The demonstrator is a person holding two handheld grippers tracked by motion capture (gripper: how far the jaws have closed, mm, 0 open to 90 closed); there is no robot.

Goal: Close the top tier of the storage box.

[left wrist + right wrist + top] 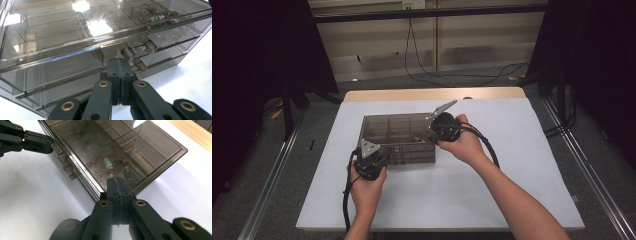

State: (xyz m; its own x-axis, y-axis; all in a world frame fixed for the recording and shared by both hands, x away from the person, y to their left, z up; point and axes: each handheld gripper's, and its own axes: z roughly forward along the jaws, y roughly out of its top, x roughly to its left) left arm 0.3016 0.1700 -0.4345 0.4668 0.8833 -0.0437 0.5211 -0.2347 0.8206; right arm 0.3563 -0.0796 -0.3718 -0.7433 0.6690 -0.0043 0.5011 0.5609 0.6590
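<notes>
A smoky see-through compartment box [397, 131] lies with its lid down on the white table cover [512, 165]. My left gripper [383, 153] is shut, its tips against the front edge of the box [62, 37] just left of the clear latch [137, 53]; nothing is between the jaws. My right gripper [431, 136] is shut too, its tips [117, 180] resting over the box's front right corner [112, 142]. Under them, a compartment holds thin tangled wires and a small pale green part [108, 163]. The left gripper [48, 145] also appears at the far end of the box front.
A strip of bare wooden tabletop [432, 93] runs along the far edge. White cover spreads to the right of the box and in front of it. Black cables [452, 75] lie on the floor beyond, with dark curtains on both sides.
</notes>
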